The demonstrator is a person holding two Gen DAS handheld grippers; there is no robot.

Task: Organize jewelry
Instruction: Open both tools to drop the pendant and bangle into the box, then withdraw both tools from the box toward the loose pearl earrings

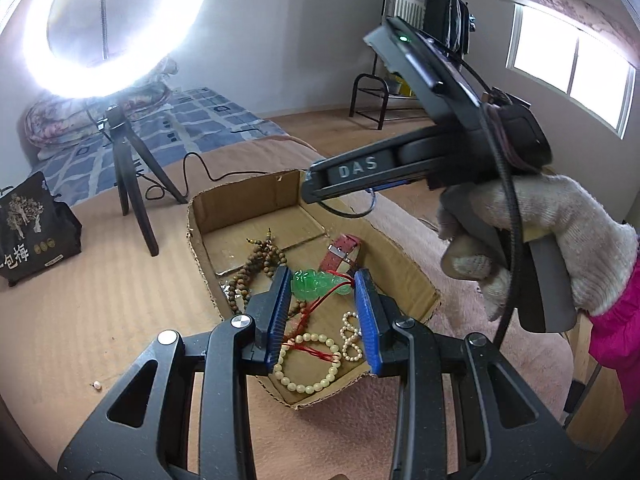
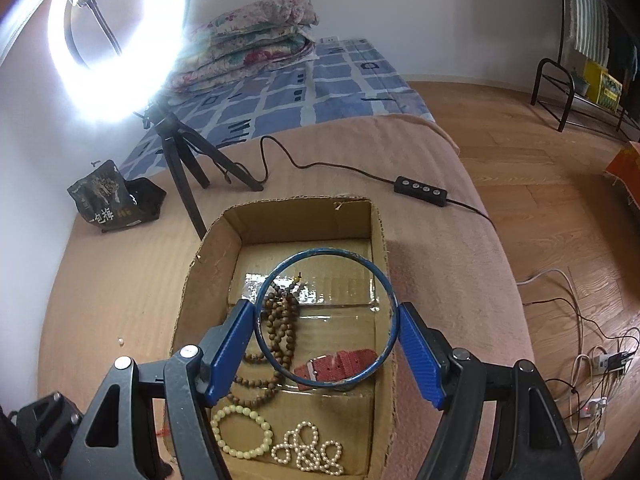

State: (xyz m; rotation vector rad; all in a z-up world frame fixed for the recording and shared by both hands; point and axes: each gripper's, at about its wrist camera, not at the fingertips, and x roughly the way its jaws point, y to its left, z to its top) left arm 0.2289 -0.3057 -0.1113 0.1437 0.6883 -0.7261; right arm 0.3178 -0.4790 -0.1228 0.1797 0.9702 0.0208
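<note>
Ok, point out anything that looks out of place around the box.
One loose pearl bead lies alone on the tan blanket, left of the cardboard box and apart from the pearl strand inside it. The box's torn, ragged rim also looks rough.

Open shallow cardboard box (image 2: 208,264) holding: brown wooden bead strand (image 2: 282,320), heaped; red perforated watch strap (image 2: 340,364), flat; cream bead bracelet (image 2: 240,432); white pearl string (image 2: 308,450), coiled; green jade-like pendant on red cord (image 1: 316,284). Thin blue bangle (image 2: 326,316) held above.
</note>
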